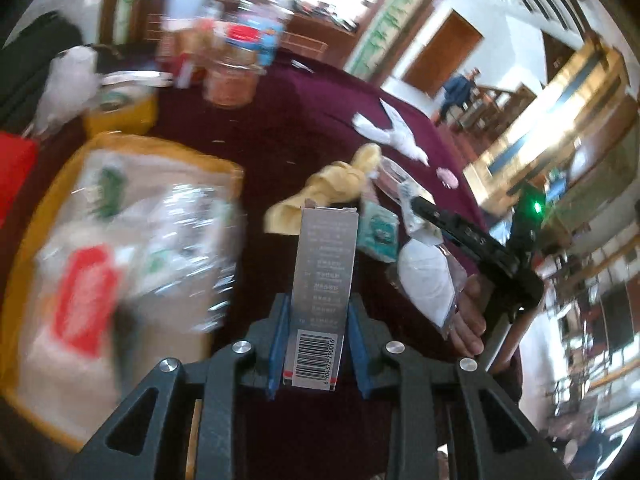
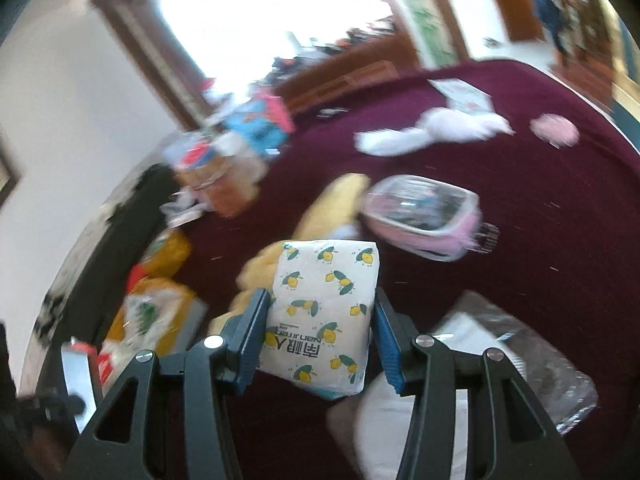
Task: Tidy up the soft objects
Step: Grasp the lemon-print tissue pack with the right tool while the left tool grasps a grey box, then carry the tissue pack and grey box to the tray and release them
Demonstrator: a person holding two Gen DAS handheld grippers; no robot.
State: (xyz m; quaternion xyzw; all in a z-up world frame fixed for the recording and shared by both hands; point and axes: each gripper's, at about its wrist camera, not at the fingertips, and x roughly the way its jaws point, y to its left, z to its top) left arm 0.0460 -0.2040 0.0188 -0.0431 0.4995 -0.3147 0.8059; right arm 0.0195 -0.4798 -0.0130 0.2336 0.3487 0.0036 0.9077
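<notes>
Tissue pack (image 2: 324, 312) between right tongs (image 2: 320, 316)

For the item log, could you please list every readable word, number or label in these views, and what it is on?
"6 904372 790016": under the barcode on the grey box in the left gripper.
"Nanjiren": upside down on the lemon-print tissue pack in the right gripper.
Grey box's small print, background packaging: unreadable.

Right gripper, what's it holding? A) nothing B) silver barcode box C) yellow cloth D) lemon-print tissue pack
D: in the right wrist view the right gripper has its blue pads against both sides of the lemon-print tissue pack. The silver barcode box sits in the left gripper.
</notes>
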